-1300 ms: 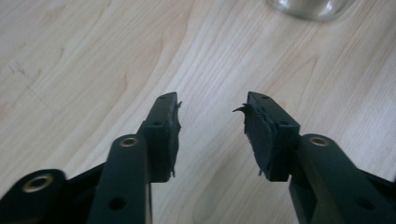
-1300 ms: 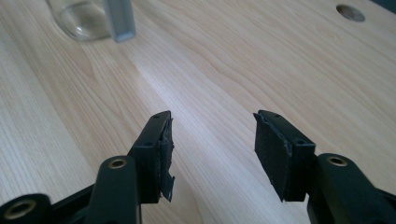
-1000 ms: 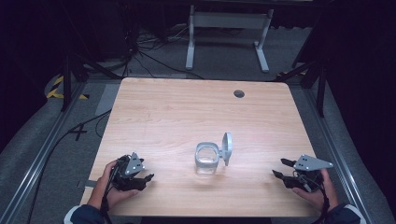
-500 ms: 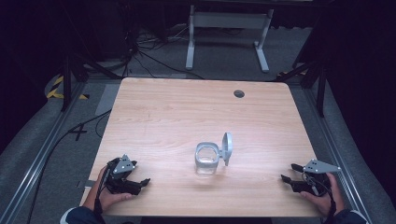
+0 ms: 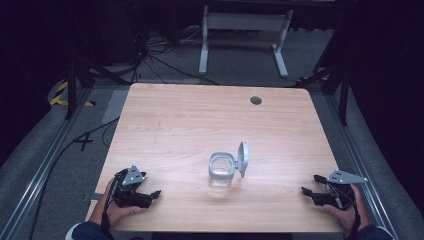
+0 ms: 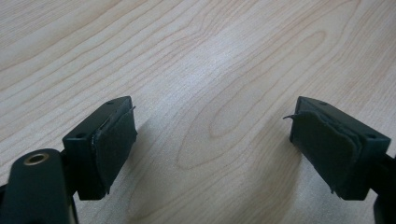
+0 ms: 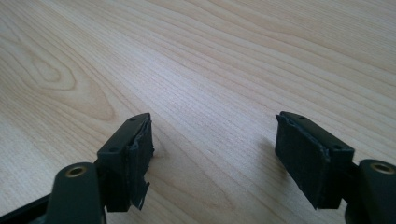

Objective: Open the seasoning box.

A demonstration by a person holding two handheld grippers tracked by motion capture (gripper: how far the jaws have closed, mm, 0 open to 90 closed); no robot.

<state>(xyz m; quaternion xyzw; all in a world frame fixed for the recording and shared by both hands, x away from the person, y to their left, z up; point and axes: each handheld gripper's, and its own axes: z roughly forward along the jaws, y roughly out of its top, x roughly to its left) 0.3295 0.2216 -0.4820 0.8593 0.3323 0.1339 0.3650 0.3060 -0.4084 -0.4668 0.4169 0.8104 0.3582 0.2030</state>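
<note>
Two grippers rest near the front edge of a large wooden table, and between them we see one small clear container. The table has light wood grain and a small dark round hole near its far edge. Behind it the floor is dark; we can make out a white metal frame and some black cables, but the rest is too dark to tell. The left gripper lies at the front left corner, held by a hand whose sleeve is cut off by the bottom edge. In the left gripper view its jaws stand wide apart with only bare wood between them. The right gripper lies at the front right corner in the other hand; in the right gripper view its jaws are also wide apart and hold nothing, and the pad on one jaw looks torn at the edge. The clear container stands about in the middle between both grippers, well apart from each, with its grey lid flipped open and upright on its right side. We cannot read any label or writing on it.
</note>
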